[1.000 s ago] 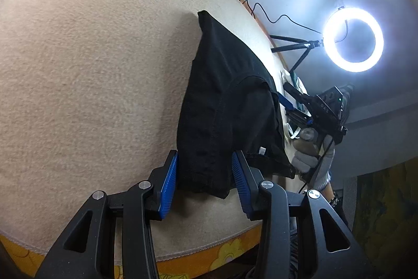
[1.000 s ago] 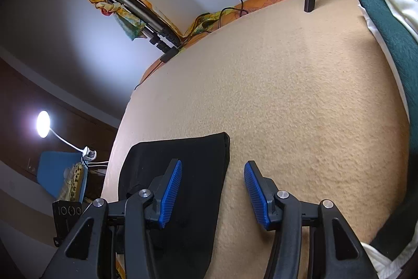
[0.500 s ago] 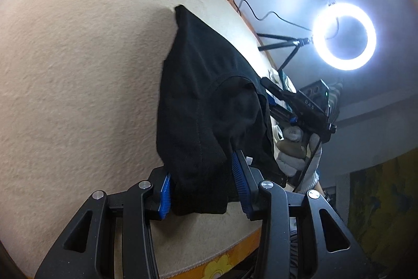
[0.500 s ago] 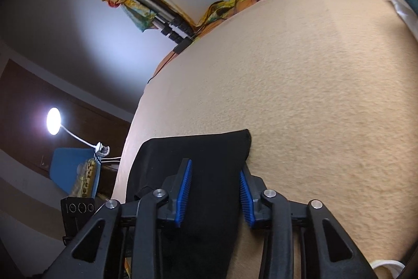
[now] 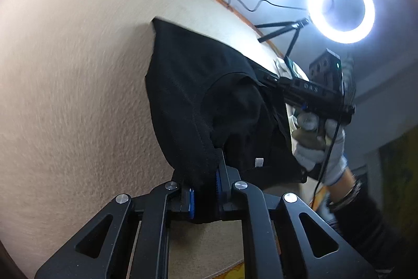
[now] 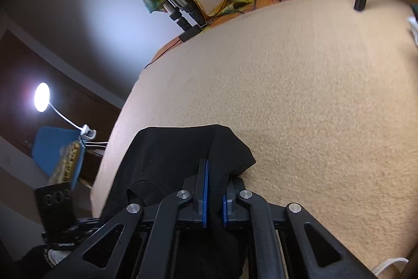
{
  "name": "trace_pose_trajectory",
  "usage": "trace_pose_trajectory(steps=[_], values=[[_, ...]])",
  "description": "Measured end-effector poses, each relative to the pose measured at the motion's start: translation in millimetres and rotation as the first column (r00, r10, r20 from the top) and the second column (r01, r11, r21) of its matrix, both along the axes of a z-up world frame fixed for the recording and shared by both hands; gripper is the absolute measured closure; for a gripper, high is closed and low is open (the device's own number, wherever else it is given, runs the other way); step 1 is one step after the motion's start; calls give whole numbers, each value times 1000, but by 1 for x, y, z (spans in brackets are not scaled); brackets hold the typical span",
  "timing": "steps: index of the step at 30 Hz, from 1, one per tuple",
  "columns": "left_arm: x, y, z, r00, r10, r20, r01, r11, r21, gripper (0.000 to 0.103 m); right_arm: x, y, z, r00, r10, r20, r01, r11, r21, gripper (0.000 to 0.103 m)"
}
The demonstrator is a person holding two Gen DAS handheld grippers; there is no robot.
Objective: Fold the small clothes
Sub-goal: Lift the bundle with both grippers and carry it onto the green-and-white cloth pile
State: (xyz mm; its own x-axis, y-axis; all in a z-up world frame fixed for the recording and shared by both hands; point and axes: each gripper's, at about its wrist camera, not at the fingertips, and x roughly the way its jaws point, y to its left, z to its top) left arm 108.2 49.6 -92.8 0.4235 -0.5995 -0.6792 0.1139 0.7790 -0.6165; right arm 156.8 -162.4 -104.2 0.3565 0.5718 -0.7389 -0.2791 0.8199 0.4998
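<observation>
**Two grips on the black shorts**

The black shorts (image 5: 198,96) lie on the tan blanket (image 5: 78,96), near its front edge. The left gripper (image 5: 205,196) has just been closing, and its blue pads now pinch one near corner of the cloth. The right gripper (image 6: 213,200) has just been closing too and pinches the other near corner. To fold well, both hands should likely lift together, keep the edge tight, and lay it evenly onto the far edge of the shorts.

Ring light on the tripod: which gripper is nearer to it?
Right, most likely. In the left wrist view the right gripper, shut on the black garment, sits just below the ring light; the left gripper clamps the garment's opposite, farther edge.
</observation>
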Motion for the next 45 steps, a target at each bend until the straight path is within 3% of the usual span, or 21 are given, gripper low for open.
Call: trace_pose_trajectory(steps=[7,20,36,45], values=[[-13,-9,25,993,-44,112,36,996,76,94,-13,13,24,996,15,85,-8,996,-83,99],[-14,-35,45,982,-86,168,79,996,50,94,-41,2,71,985,3,173,12,996,-84,101],[13,-122,82,940,-217,264,226,974,-4,94,-83,-92,136,957,-107,271,141,984,-110,101],[41,-196,95,897,-302,323,315,949,12,94,-94,-167,164,930,-187,316,237,963,-130,101]])
